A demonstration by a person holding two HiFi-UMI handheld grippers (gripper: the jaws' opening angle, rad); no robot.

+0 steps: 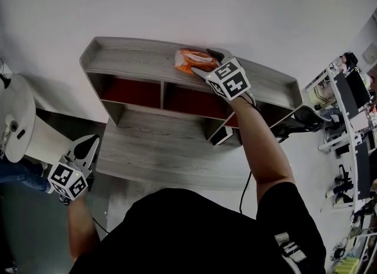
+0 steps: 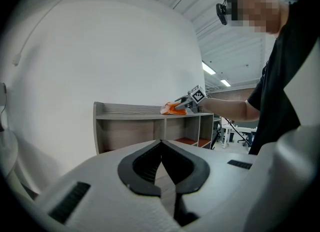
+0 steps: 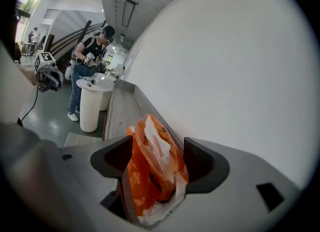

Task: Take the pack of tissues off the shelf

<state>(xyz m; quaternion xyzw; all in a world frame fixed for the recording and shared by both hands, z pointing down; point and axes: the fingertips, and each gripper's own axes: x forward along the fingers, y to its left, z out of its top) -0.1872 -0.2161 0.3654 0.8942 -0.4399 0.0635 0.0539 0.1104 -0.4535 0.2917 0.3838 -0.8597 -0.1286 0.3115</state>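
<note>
The orange and white pack of tissues (image 1: pixel 189 60) lies on the top board of a grey wooden shelf (image 1: pixel 129 58), close to the wall. My right gripper (image 1: pixel 206 64) reaches over that board, and its wide-open jaws stand on either side of the pack (image 3: pixel 150 168). From the left gripper view, the pack (image 2: pixel 171 109) and the right gripper (image 2: pixel 187 104) show far off on the shelf top (image 2: pixel 125 111). My left gripper (image 1: pixel 88 145) hangs low at the left, off the shelf's front corner, shut and empty (image 2: pixel 161 143).
Below the top board are red-backed compartments (image 1: pixel 132 93) and a wider lower board (image 1: pixel 159 149). A white round stand (image 1: pixel 17 122) is at the left, and a person (image 3: pixel 87 56) stands behind it. Workbenches with gear (image 1: pixel 353 108) fill the right side.
</note>
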